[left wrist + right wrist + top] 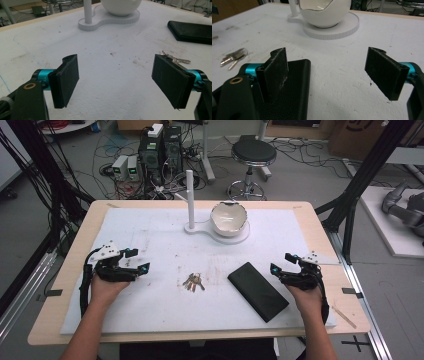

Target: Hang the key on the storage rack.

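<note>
Both tongs stand wide open and hold nothing. My right tongs (pixel 281 263) rest low at the right edge of the white foam-covered bench (pixel 150 235), jaws pointing inward. The flat black leather wallet (pixel 258 291) lies flat just inside them, toward centre; in the right gripper view its near end (pixel 294 92) sits under the left jaw. Its long axis runs diagonally, from far-left to near-right. The small bunch of metal keys (pixel 193 282) lies mid-bench, between the two hands. My left tongs (pixel 136 260) rest at the left side, well apart from the wallet. I judge the right hand nearer. The white ceramic bowl on its white stand (pixel 229 218) sits at the far side.
</note>
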`<state>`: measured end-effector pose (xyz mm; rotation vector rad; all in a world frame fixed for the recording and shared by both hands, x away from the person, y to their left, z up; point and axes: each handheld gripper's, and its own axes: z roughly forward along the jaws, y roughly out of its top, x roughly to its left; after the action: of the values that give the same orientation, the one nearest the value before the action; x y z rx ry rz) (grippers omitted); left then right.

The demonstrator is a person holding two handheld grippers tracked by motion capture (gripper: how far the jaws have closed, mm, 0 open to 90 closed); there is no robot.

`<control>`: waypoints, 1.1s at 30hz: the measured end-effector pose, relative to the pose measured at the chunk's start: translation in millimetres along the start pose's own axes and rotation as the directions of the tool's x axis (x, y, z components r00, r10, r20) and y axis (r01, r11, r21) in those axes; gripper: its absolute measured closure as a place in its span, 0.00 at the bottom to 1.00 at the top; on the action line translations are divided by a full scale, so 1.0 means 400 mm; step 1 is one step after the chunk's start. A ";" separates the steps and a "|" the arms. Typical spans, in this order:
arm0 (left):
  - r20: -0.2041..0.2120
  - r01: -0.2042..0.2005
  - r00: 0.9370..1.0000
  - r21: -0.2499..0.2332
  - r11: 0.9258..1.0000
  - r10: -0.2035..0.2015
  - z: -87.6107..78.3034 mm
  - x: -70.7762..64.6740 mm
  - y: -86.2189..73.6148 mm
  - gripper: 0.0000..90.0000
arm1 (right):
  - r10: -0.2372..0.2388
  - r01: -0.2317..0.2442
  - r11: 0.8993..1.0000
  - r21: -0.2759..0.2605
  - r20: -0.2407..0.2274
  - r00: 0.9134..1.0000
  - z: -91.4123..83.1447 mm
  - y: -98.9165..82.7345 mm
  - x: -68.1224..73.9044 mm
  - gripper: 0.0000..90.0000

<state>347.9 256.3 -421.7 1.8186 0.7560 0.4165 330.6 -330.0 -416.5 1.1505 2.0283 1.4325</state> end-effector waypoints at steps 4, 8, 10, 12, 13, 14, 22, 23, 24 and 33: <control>0.013 -0.002 1.000 0.005 1.000 0.002 0.004 -0.002 0.006 0.24 | -0.006 0.006 1.000 0.018 0.003 1.000 0.008 -0.003 -0.003 0.21; 0.023 -0.011 1.000 0.028 1.000 0.010 0.014 -0.009 0.006 0.24 | -0.030 0.030 0.998 0.054 0.002 1.000 0.015 -0.007 0.001 0.21; 0.031 -0.002 1.000 0.021 1.000 0.001 0.016 -0.012 0.008 0.24 | -0.040 0.040 0.998 0.058 0.007 0.999 0.012 -0.008 0.005 0.21; 0.043 -0.008 0.999 0.019 1.000 0.007 0.020 -0.015 0.012 0.24 | -0.041 0.041 0.998 0.056 0.003 0.999 0.009 -0.008 0.010 0.21; 0.049 -0.007 0.999 0.016 1.000 0.006 0.024 -0.018 0.013 0.24 | -0.048 0.047 0.997 0.060 0.004 0.999 0.008 -0.009 0.013 0.21; 0.056 -0.006 0.998 0.016 1.000 0.005 0.027 -0.020 0.015 0.24 | -0.049 0.049 0.997 0.067 0.002 0.999 0.008 -0.009 0.014 0.21; 0.122 -0.032 0.992 0.051 0.998 0.026 0.080 -0.059 0.035 0.24 | -0.043 0.044 0.995 0.086 -0.010 0.999 0.013 -0.012 0.008 0.21; 0.127 -0.032 0.992 0.051 0.998 0.025 0.087 -0.065 0.040 0.24 | -0.043 0.043 0.995 0.085 -0.010 0.999 0.014 -0.012 0.008 0.21; 0.135 -0.037 0.990 0.057 0.998 0.029 0.096 -0.070 0.045 0.24 | -0.043 0.044 0.995 0.086 -0.012 0.999 0.014 -0.012 0.008 0.21; 0.213 -0.058 0.977 0.124 0.991 0.031 0.197 -0.126 0.071 0.28 | -0.046 0.047 0.995 0.091 -0.023 0.999 0.019 -0.012 0.006 0.21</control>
<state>367.0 160.6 -420.8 1.9684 0.6076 0.2025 332.5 -324.2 -423.7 1.1215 2.1403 1.3472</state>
